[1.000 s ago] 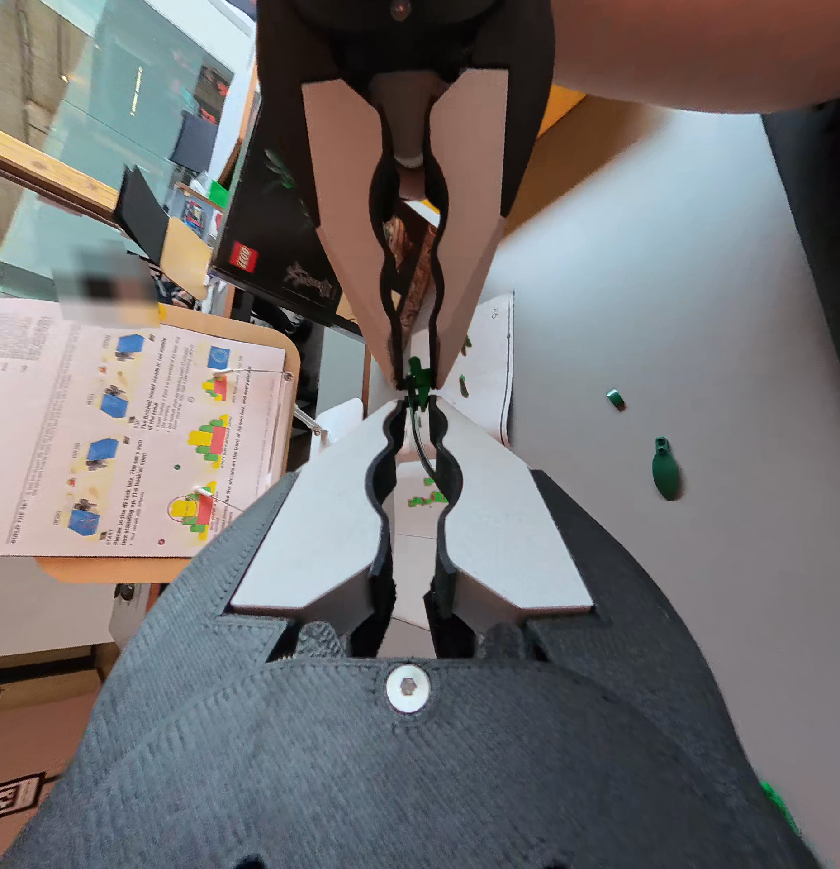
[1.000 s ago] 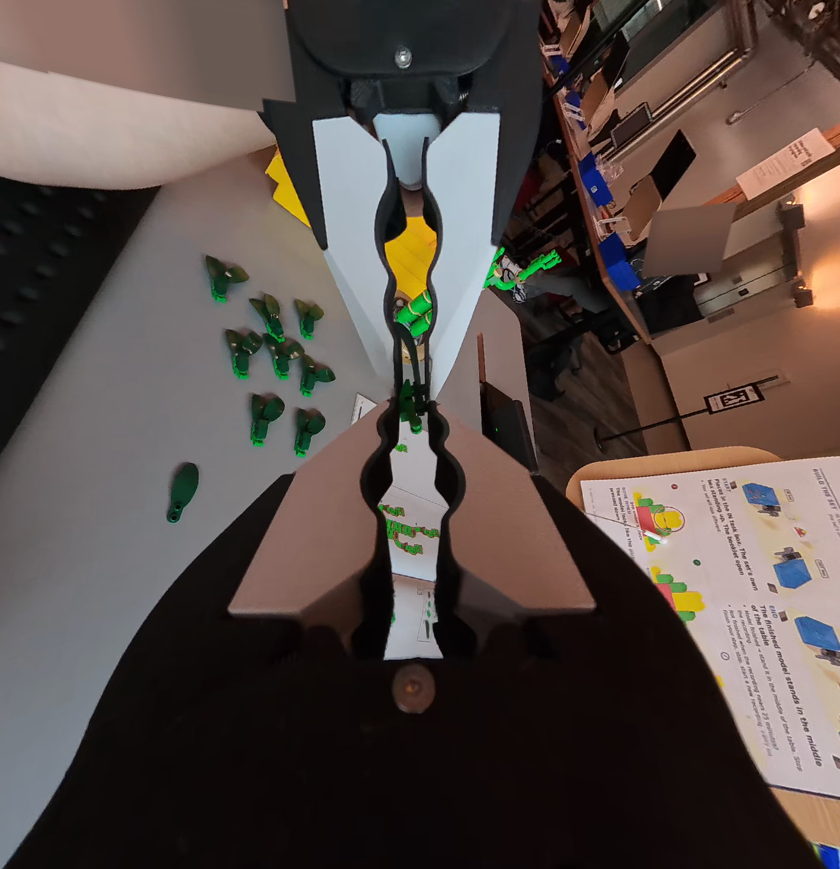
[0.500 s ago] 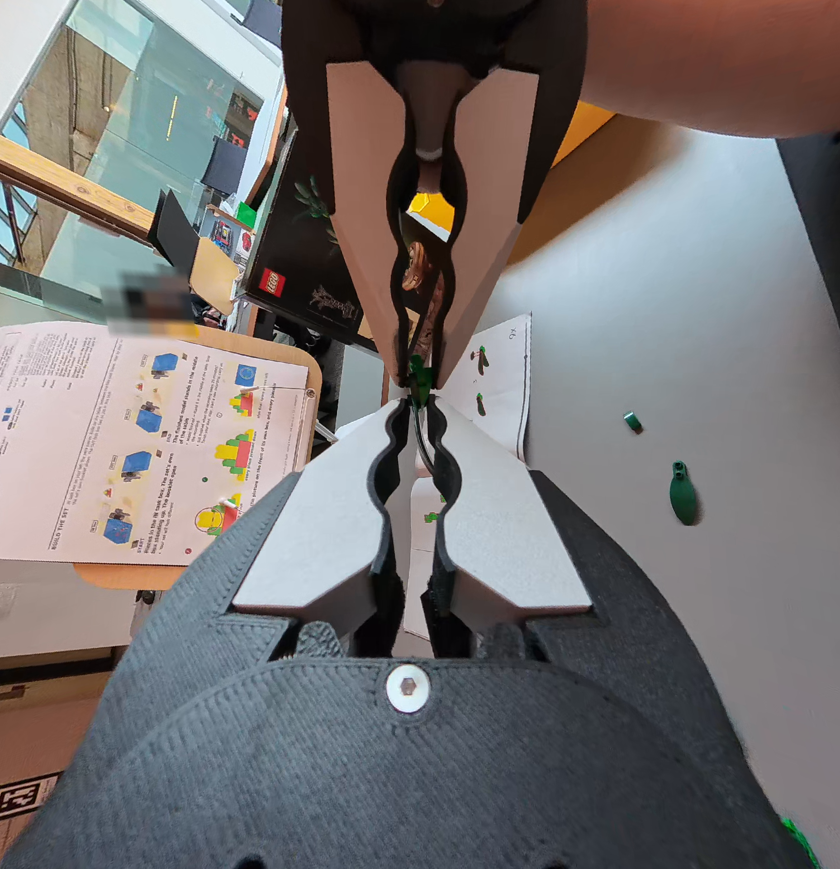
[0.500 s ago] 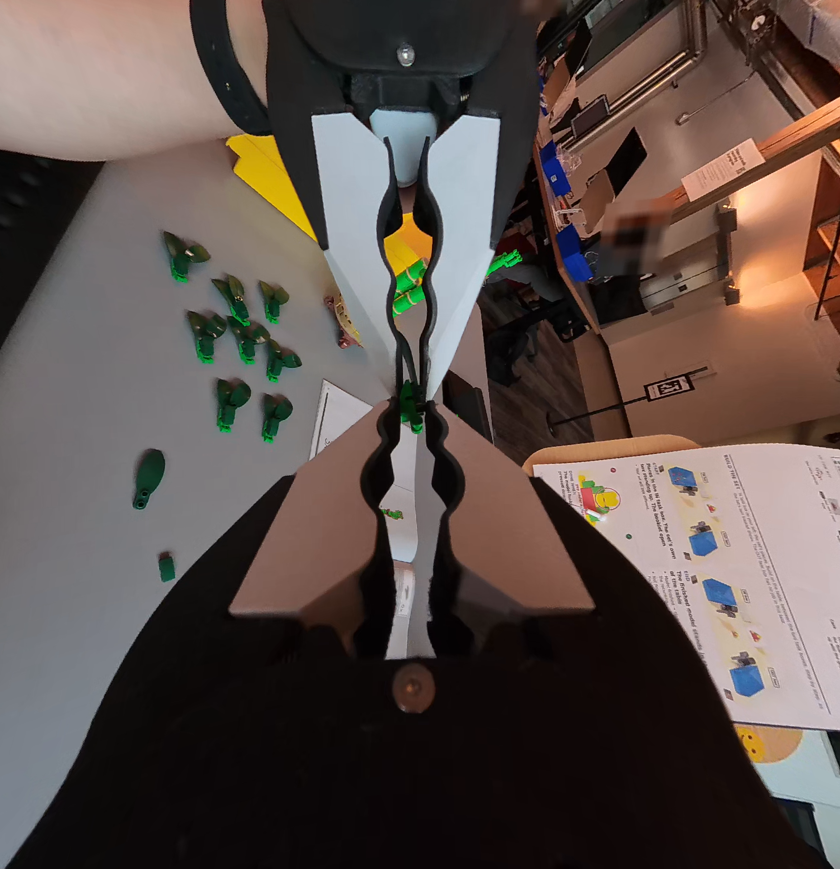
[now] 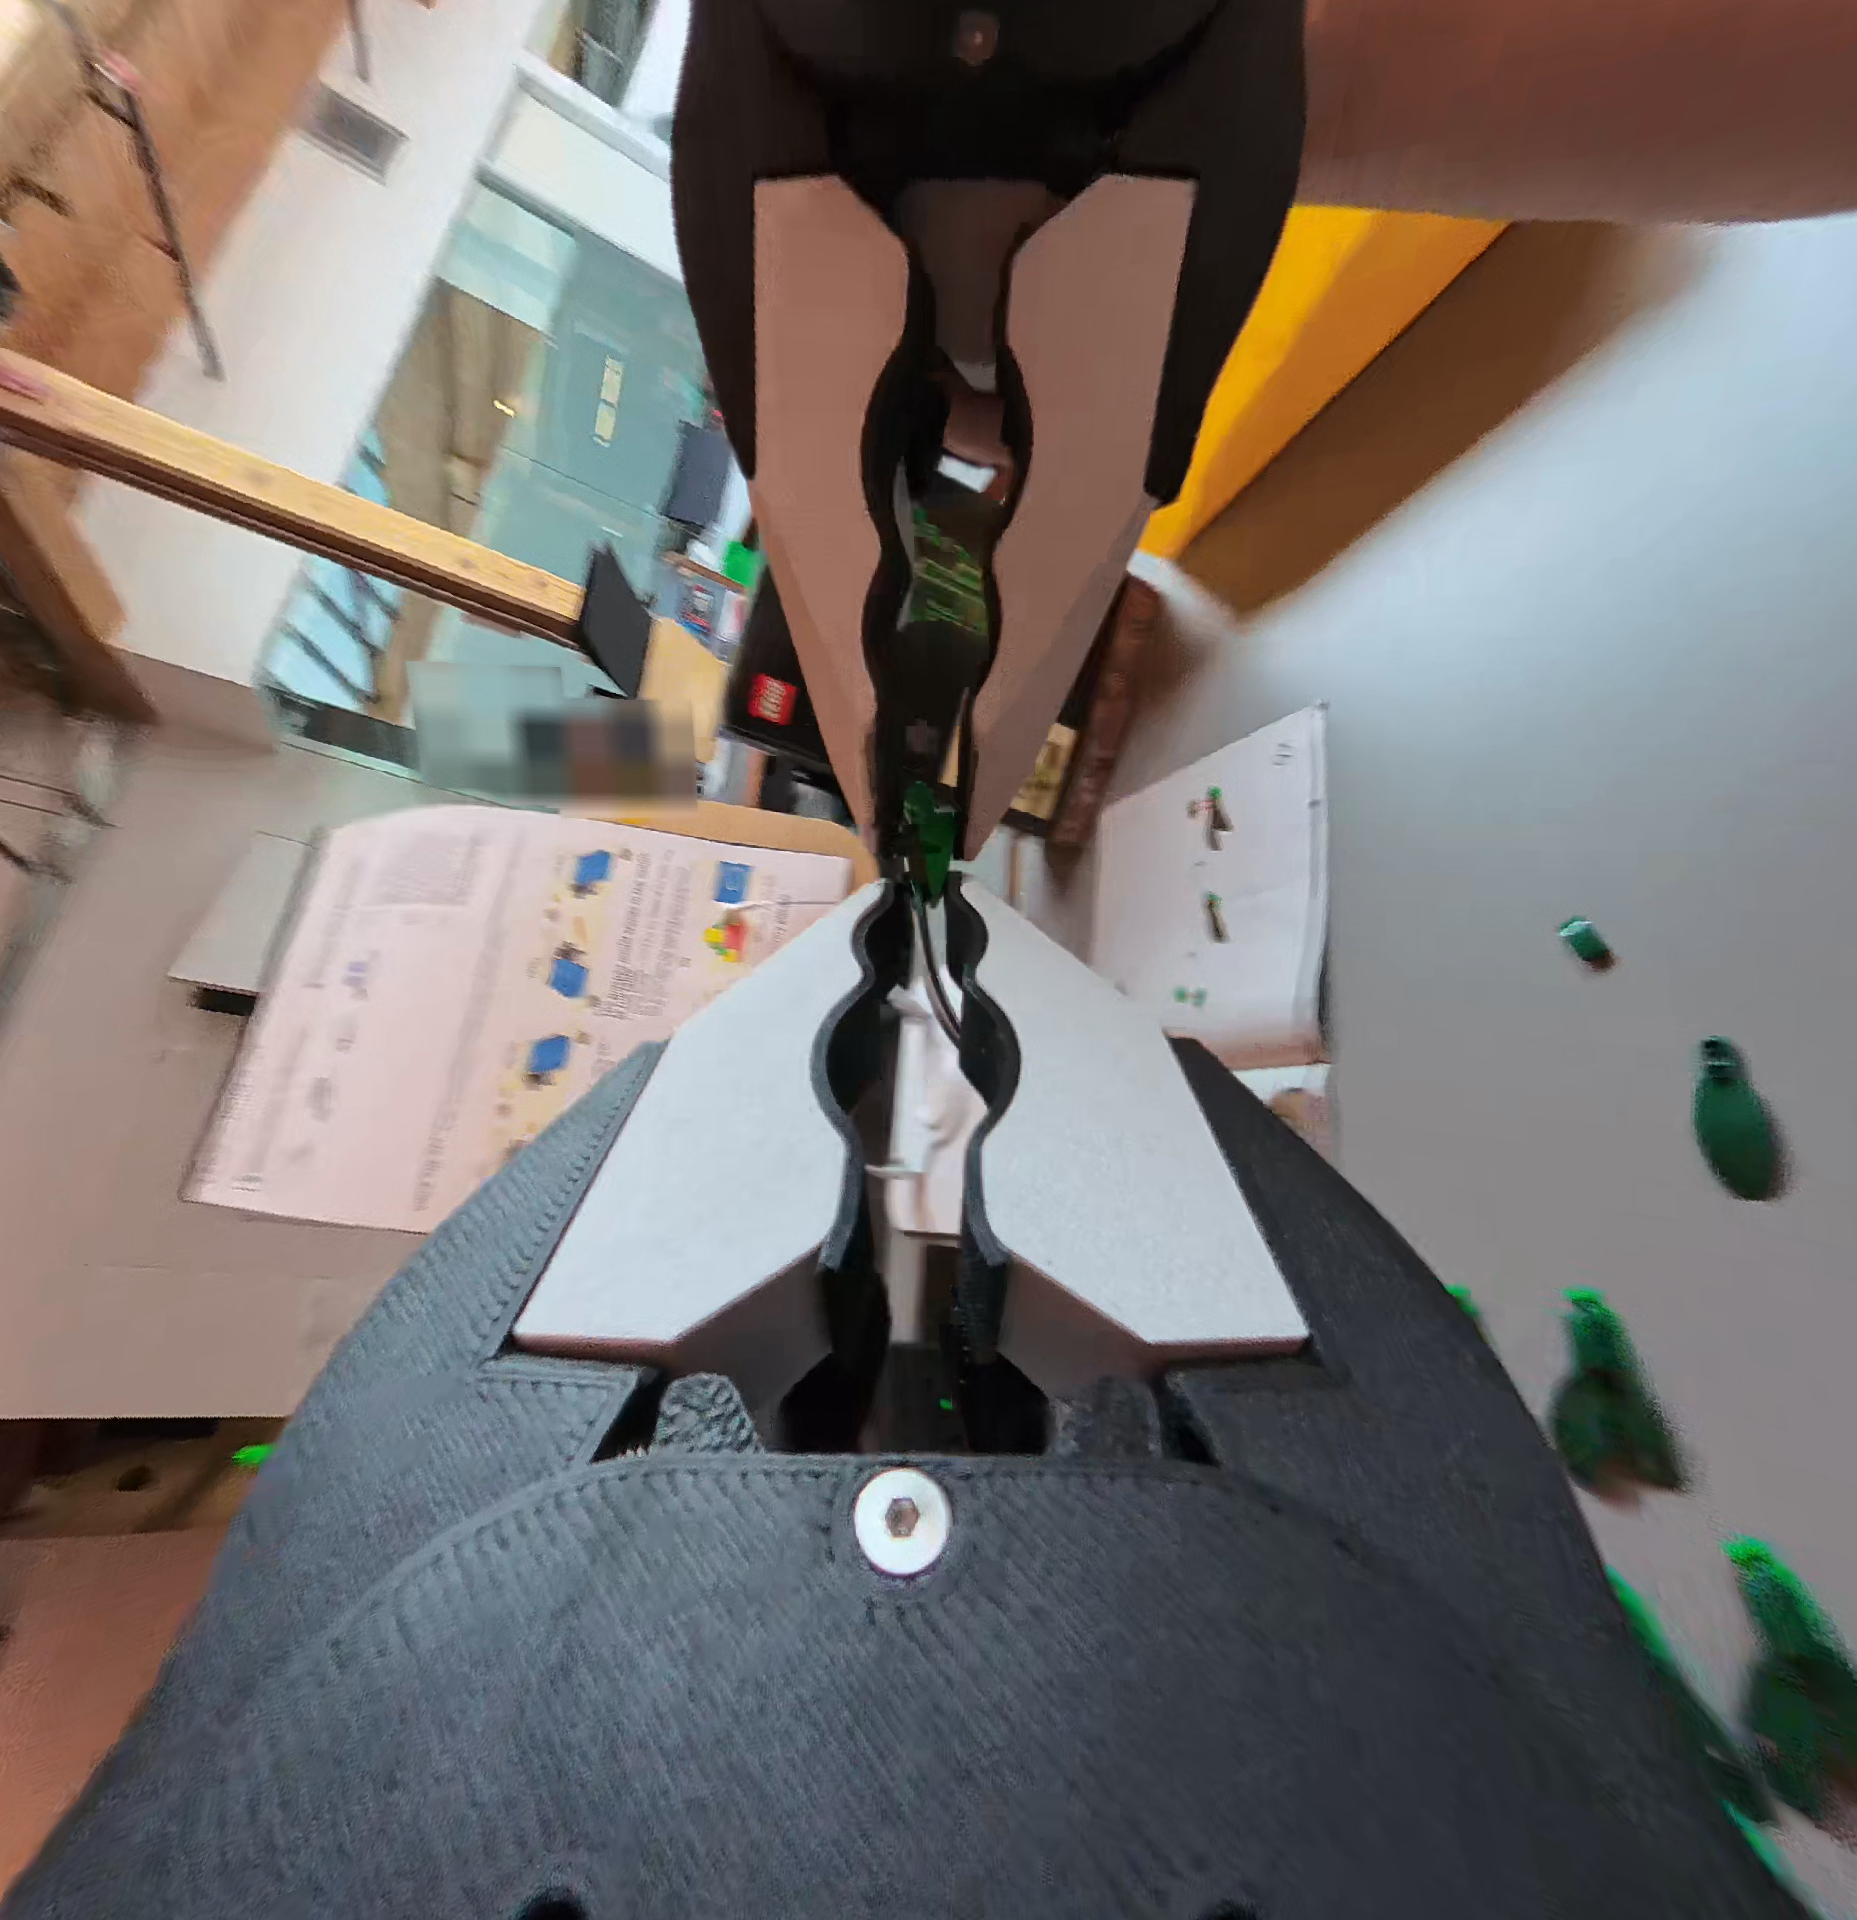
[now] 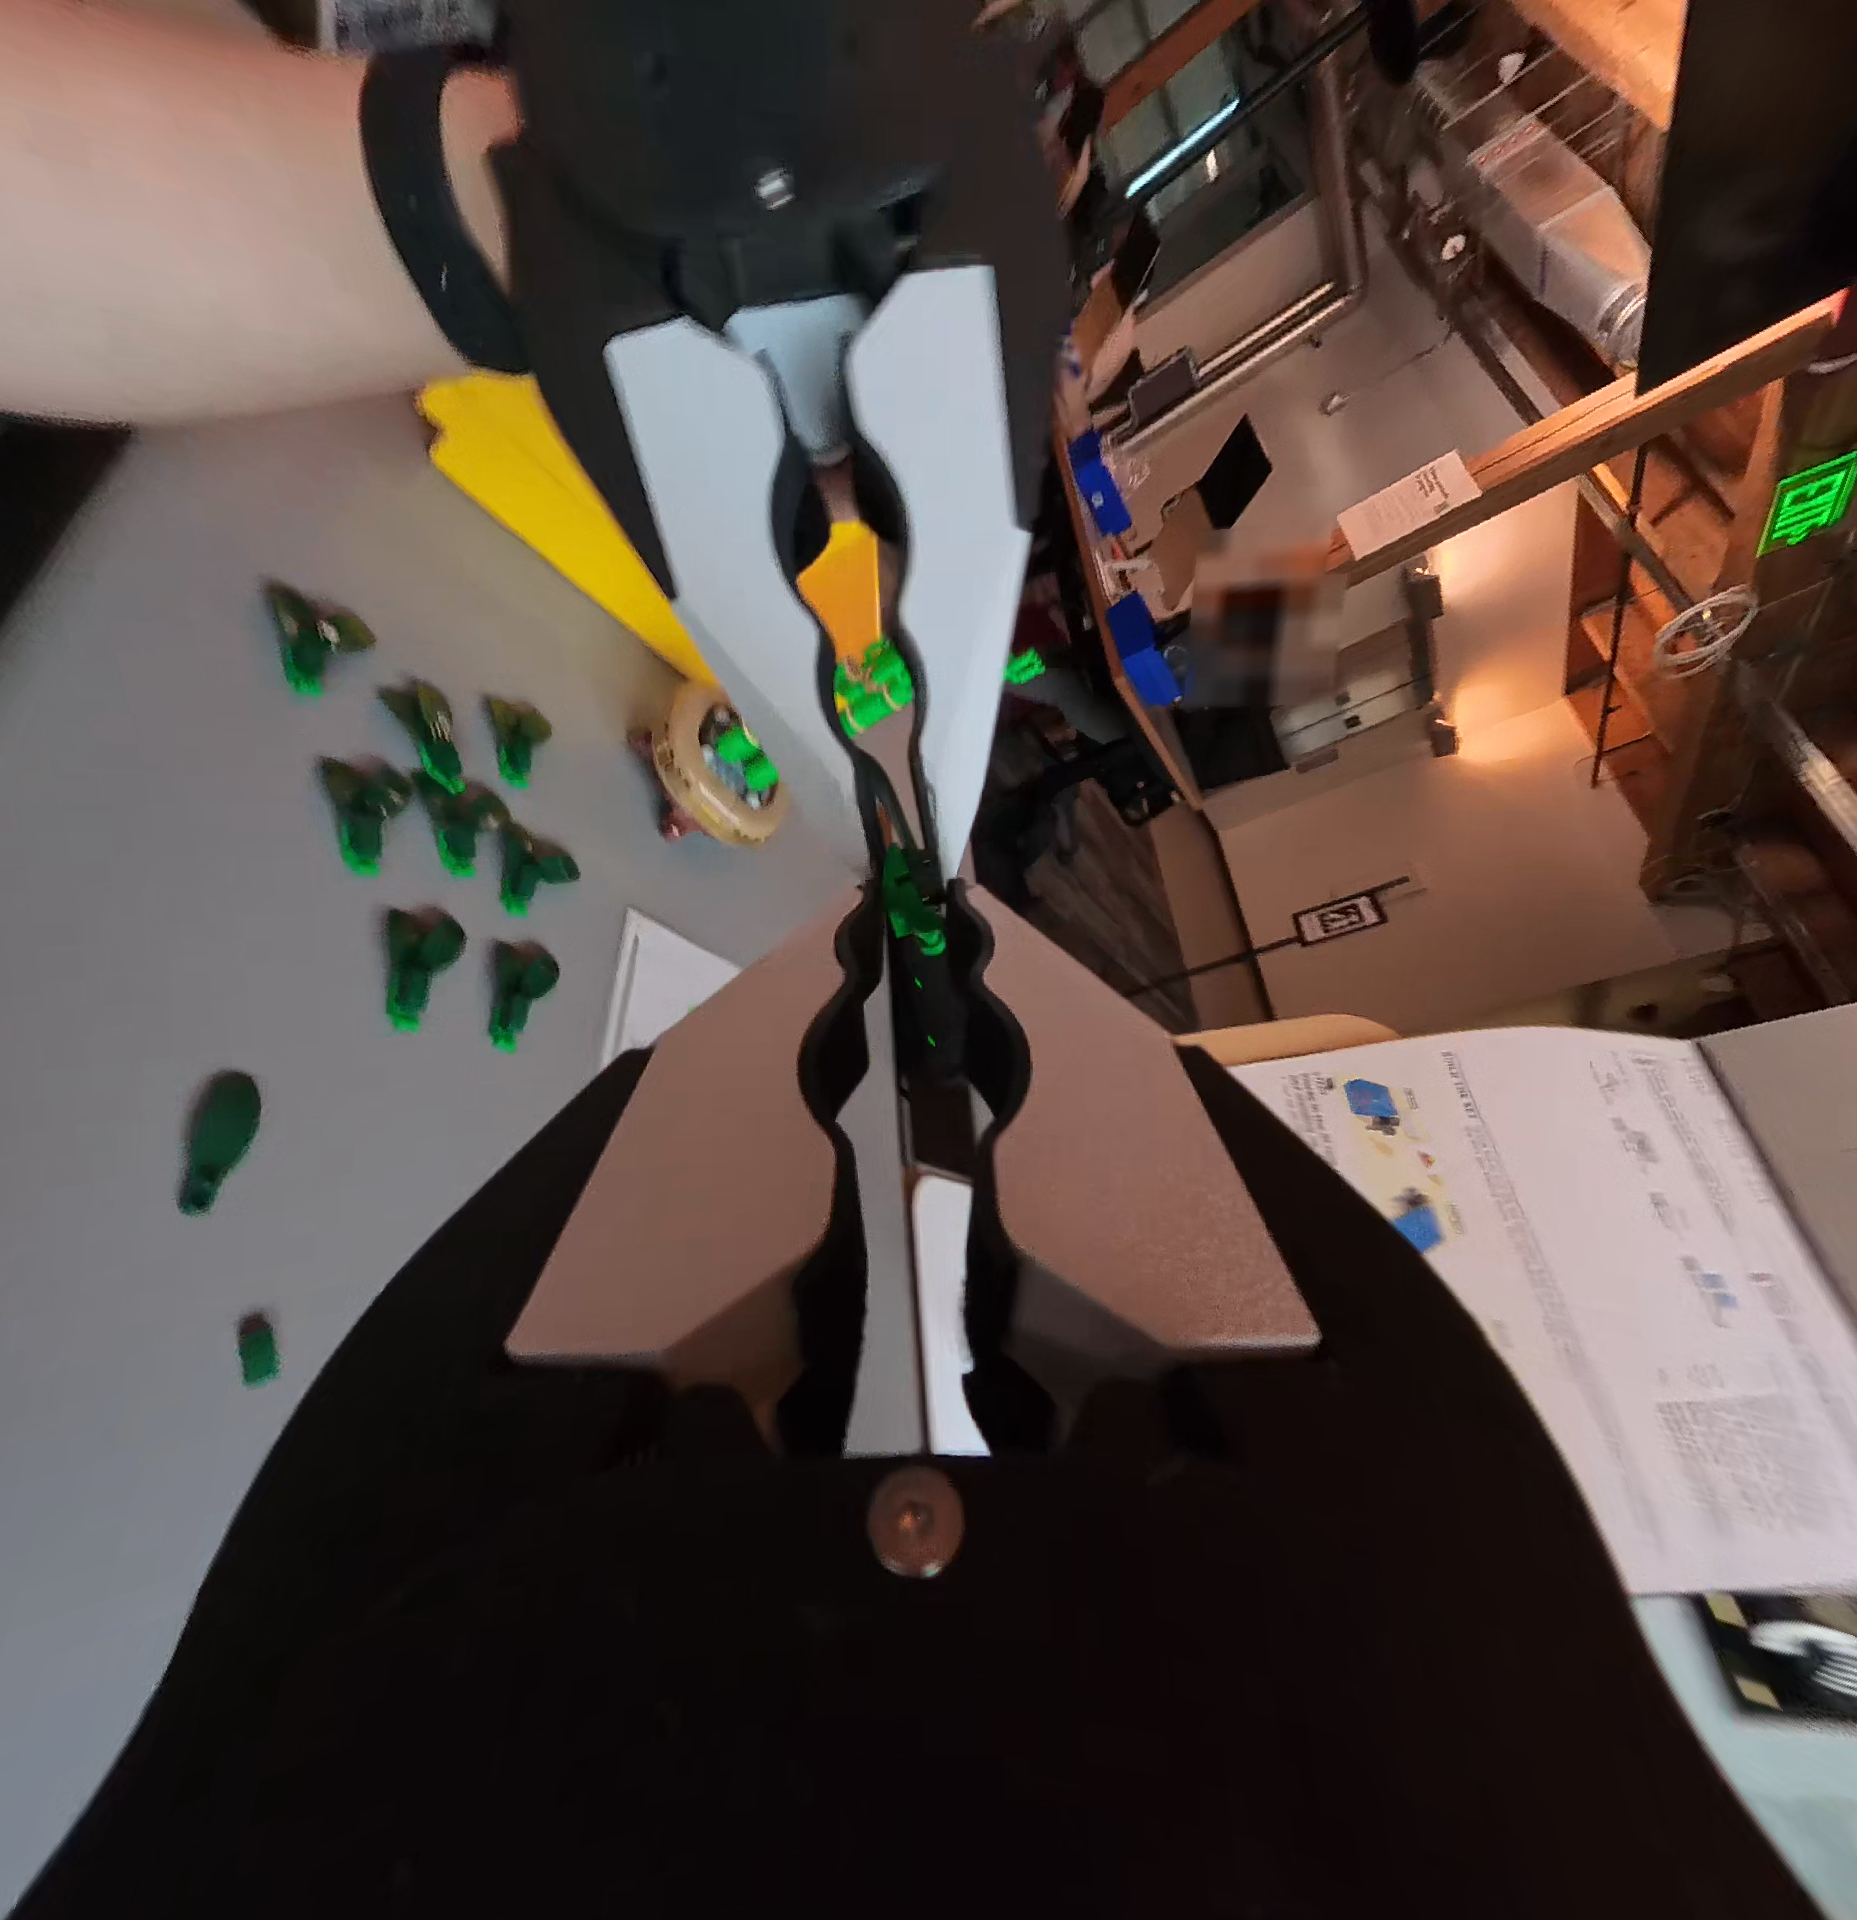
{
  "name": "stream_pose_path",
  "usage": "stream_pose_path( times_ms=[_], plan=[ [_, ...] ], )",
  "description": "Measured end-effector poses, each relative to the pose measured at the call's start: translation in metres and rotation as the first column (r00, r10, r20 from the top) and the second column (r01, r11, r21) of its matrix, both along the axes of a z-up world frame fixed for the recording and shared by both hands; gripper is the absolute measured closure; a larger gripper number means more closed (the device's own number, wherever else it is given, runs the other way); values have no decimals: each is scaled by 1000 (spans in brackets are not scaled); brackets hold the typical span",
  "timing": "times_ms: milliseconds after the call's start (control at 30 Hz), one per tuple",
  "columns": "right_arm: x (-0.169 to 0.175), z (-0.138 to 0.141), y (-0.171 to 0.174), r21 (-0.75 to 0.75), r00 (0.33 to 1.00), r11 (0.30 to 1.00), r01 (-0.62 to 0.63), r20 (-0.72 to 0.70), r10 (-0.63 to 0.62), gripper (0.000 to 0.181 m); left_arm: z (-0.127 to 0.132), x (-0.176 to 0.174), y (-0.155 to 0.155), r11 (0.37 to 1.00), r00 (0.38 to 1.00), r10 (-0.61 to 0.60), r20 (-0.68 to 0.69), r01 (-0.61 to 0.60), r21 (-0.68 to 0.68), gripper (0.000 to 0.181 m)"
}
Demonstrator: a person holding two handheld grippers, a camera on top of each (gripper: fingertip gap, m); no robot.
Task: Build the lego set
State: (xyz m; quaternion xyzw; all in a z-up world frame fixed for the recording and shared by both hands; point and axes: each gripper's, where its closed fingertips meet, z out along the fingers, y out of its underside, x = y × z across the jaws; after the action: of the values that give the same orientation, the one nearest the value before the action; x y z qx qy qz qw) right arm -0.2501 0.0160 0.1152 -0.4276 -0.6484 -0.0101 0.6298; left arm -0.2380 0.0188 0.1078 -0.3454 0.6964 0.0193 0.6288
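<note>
A grey counter (image 6: 124,1455) fills the left of the right wrist view; a yellow sheet (image 6: 529,499) lies at its far edge; beyond it, blue bins (image 6: 1137,634) sit on a shelf; a lit green sign (image 6: 1812,504) glows on the far wall.
</note>
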Motion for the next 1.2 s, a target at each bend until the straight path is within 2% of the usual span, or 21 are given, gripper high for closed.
stream_pose_path(
  times_ms=[100, 167, 200, 267, 333, 400, 500, 600, 833, 1000, 1200],
  plan=[
    [3, 19, -5, -186, 976, 976, -116, -204, 77, 163, 9, -1, 5, 991, 998, 63, 28, -66, 118, 175],
    [8, 35, -4, -340, 921, 912, -230, -380, 90, 159, 14, -2, 6, 985, 996, 73, 54, -80, 151, 175],
    [10, 40, 0, -435, 886, 854, -287, -459, 64, 156, 18, -2, 5, 984, 995, 63, 74, -74, 162, 175],
    [11, 42, 7, -603, 834, 691, -399, -552, 0, 149, 21, -3, 4, 983, 994, 55, 92, -70, 169, 176],
    [8, 39, 5, -671, 806, 550, -496, -592, 5, 150, 22, -5, 6, 978, 993, 72, 93, -88, 186, 175],
    [4, 31, 4, -710, 818, 491, -505, -576, 7, 156, 22, -5, 8, 974, 993, 81, 90, -99, 206, 175],
    [1, 25, 9, -724, 835, 506, -468, -550, -15, 162, 21, -4, 6, 971, 994, 75, 83, -91, 219, 175],
    [0, 22, 6, -742, 843, 477, -470, -538, -7, 166, 19, -2, 5, 968, 995, 70, 72, -86, 234, 175],
    [-4, 12, 8, -775, 872, 472, -420, -488, -25, 173, 14, 0, 7, 960, 996, 80, 45, -90, 265, 175],
    [-4, 6, 5, -800, 887, 441, -406, -462, -22, 176, 9, 1, 6, 958, 997, 76, 11, -76, 278, 175],
    [-3, 3, 8, -794, 906, 492, -357, -423, -27, 176, 5, 2, 8, 953, 997, 83, -6, -78, 292, 175]
  ],
)
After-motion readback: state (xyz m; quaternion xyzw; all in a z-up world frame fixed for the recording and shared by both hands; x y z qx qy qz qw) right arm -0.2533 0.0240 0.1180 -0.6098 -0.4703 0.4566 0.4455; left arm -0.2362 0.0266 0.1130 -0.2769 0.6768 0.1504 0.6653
